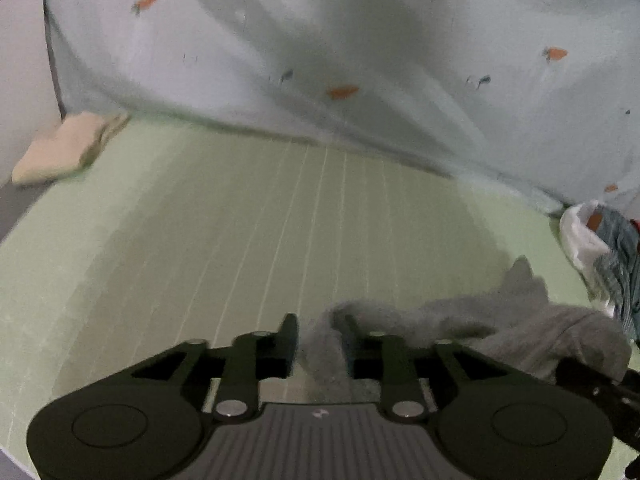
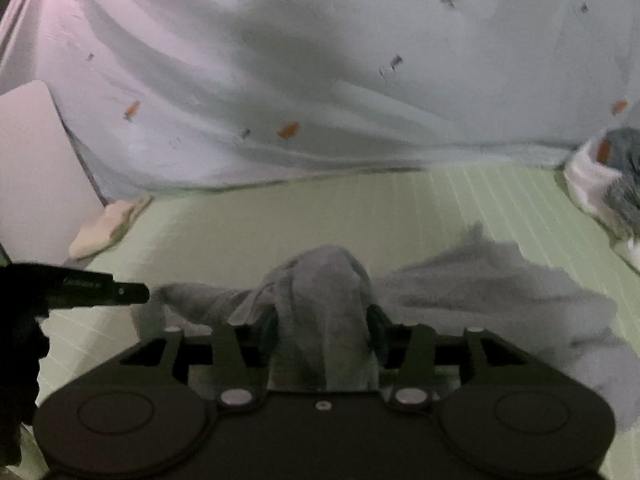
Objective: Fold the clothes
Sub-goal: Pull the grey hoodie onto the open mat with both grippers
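Through the left wrist camera, we see the left claw [image 1: 317, 338] pinching a strip of the grey garment [image 1: 520, 328] between its two fingers; the cloth fills the gap and runs off to the right, bunched low over the green striped mat [image 1: 240, 220]. The far right end of the garment slips under a dark shape at the frame's right edge, which is the right claw [image 1: 612, 396], mostly cut off there. Blur softens the cloth's outline. A folded beige cloth [image 1: 64, 148] lies at the mat's far left corner, and a heap of white and blue clothes [image 1: 600, 252] is clipped by the right edge. A pale sheet with carrot prints [image 1: 360, 40] drapes across the far side. The middle and left of the mat lie open.

Through the right wrist camera, we see the right claw [image 2: 322, 328] clamped on a thick fold of the grey garment [image 2: 324, 280], which humps over and hides both fingertips. The rest spreads to the right across the mat [image 2: 440, 200]. The left claw [image 2: 132, 294] enters from the left, its tip touching the garment's left end; its fingers are too dark to separate. The beige cloth [image 2: 108, 224] sits far left, the clothes heap [image 2: 604, 180] far right, half cut off.
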A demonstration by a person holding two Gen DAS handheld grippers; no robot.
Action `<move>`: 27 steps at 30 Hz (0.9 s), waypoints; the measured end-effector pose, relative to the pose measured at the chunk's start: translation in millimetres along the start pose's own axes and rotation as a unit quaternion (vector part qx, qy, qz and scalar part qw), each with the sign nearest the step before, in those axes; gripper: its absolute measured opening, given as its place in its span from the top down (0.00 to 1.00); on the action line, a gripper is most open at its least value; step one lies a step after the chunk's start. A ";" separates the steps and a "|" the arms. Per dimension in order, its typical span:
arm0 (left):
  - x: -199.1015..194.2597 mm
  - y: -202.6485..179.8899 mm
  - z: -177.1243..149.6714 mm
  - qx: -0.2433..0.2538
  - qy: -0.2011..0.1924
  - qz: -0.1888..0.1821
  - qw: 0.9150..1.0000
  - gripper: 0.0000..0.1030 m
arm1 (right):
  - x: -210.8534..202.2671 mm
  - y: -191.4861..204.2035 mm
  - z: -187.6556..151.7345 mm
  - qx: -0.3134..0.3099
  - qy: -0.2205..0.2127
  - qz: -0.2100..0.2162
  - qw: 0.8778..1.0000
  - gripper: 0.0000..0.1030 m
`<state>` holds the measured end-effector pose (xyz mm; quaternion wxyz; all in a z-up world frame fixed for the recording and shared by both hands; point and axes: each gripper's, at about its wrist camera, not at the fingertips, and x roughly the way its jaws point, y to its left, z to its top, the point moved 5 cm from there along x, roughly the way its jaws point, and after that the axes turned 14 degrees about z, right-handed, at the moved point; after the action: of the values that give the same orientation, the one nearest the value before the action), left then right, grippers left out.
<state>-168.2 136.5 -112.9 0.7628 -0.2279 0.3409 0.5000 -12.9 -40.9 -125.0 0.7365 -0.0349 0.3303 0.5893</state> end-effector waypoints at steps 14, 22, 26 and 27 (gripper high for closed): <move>44.1 -6.9 -55.3 -0.021 0.129 -0.120 0.984 0.35 | 6.0 -17.7 -39.4 0.072 0.064 -0.031 0.995 0.25; 69.4 -16.5 -56.6 -0.042 0.150 -0.134 0.979 0.32 | 16.7 -41.7 -60.4 0.140 0.093 -0.061 0.984 0.18; 78.8 -17.7 -56.7 -0.067 0.157 -0.137 0.976 0.74 | 24.2 -54.4 -67.3 0.193 0.079 -0.032 0.977 0.43; 79.6 -17.9 -56.5 -0.069 0.154 -0.133 0.977 0.90 | 25.6 -57.0 -67.2 0.201 0.074 -0.026 0.976 0.50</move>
<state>-146.9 138.9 -209.9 0.7432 -0.3973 0.3858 0.3755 10.1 -66.2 -210.1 0.7171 0.0622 0.4946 0.4872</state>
